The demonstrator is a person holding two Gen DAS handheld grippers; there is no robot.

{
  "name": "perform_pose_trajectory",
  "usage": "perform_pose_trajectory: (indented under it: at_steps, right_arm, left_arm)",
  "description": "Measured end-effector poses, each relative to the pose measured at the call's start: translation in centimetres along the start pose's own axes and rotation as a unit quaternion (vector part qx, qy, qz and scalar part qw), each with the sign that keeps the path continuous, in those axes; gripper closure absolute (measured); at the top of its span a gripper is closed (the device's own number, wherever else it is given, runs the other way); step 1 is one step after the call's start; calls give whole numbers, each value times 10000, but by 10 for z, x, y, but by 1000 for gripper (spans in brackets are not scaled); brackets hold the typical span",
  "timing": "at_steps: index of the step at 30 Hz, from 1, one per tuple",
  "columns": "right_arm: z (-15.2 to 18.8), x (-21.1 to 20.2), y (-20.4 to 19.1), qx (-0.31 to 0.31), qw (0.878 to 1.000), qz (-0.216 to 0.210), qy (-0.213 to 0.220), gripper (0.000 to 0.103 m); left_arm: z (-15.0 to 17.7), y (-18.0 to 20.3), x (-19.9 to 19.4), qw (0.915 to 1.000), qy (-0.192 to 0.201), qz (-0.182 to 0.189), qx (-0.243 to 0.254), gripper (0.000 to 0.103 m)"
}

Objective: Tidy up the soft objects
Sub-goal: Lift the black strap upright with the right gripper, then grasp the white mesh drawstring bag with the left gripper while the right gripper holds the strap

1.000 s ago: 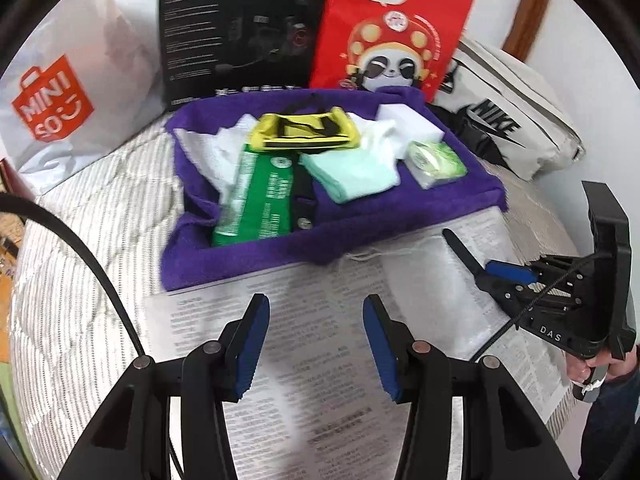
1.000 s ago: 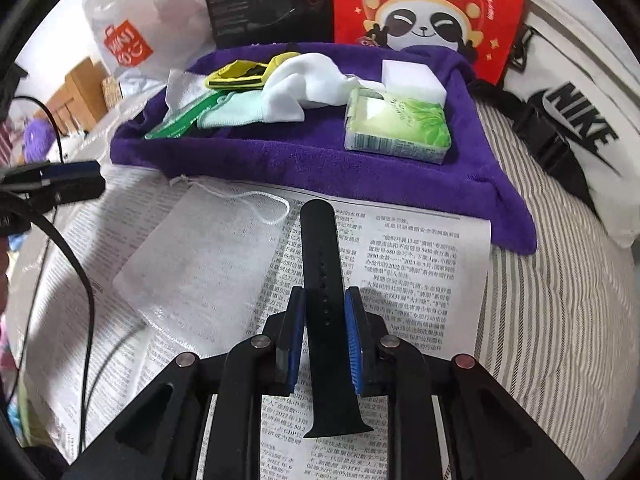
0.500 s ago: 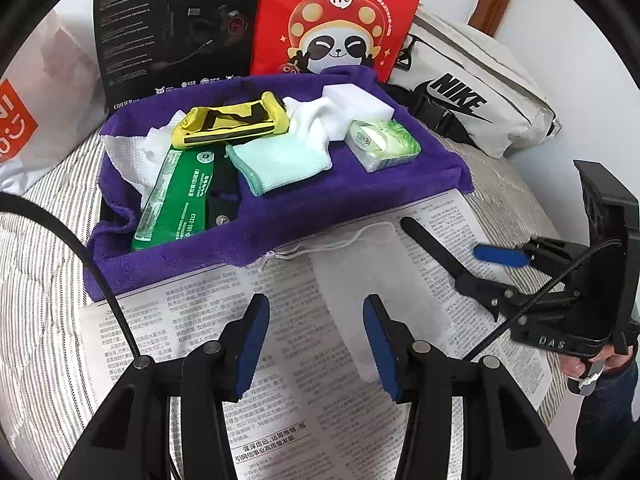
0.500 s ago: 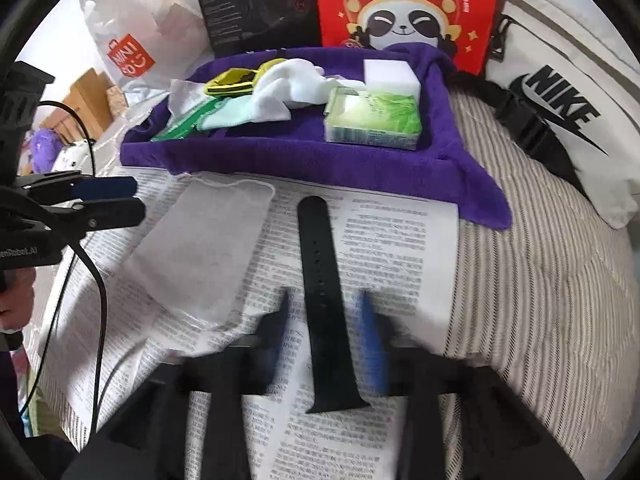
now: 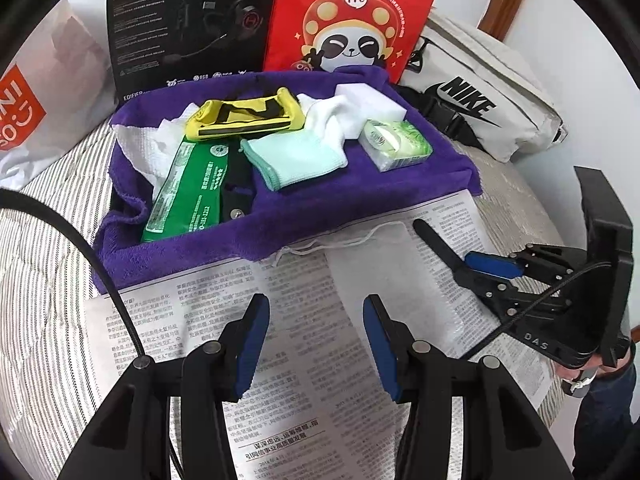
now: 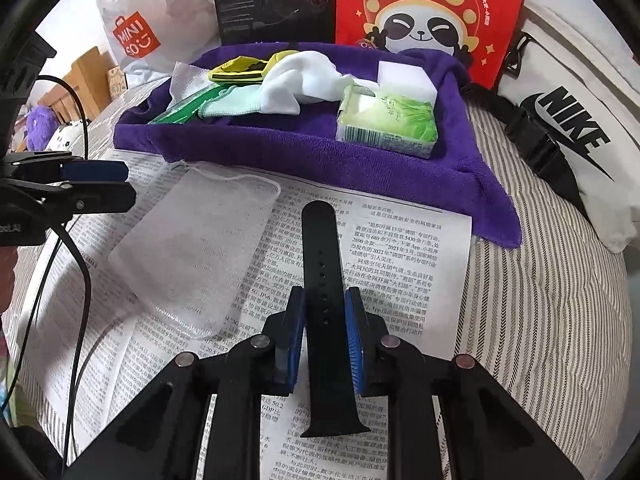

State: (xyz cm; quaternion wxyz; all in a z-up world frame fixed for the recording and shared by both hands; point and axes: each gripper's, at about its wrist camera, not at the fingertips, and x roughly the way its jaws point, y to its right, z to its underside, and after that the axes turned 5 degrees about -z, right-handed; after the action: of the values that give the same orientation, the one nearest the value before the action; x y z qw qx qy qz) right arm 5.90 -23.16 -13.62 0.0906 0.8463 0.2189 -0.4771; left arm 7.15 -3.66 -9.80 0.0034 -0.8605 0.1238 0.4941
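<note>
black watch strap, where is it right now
In the right wrist view the black watch strap lies on the newspaper, pinched by the right gripper, just right of the mesh pouch.

You are working in a home bedroom: beyond your fingers a bed with a striped quilted cover carries a spread newspaper and a purple towel heaped with socks and tissue packs. Behind the towel, a Miniso shopping bag, a headset box, a red panda bag and a Nike bag lean against a white wall. Far left of the right fingers, wooden furniture shows.
</note>
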Motion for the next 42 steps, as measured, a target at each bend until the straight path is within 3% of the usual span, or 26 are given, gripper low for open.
perform_pose_trajectory:
  at_steps: [19,25,29,34,38,39,42]
  right_arm:
    - [1,-9,7,281,9995,78,120,83]
    - [5,-24,23,426,9987,177,208,83]
    - [7,-32,32,504,9980,288,263,83]
    - [11,-43,43,586,9970,385,334,83]
    - [12,-48,47,615,9965,414,386,83]
    - [12,-49,47,619,9964,416,392,83]
    - [14,-49,48,627,9964,424,390,83]
  left_arm:
    - [0,8,3,10000,-9,65,55,56]
    - [-2,20,18,9993,-139,344,78,56]
    - [0,36,35,9992,-238,203,267,56]
    - [2,53,38,9976,37,-76,681,56]
    - [2,58,39,9964,143,0,830,82]
    - [1,58,39,9965,167,33,818,94]
    - [2,52,38,9969,175,176,740,98]
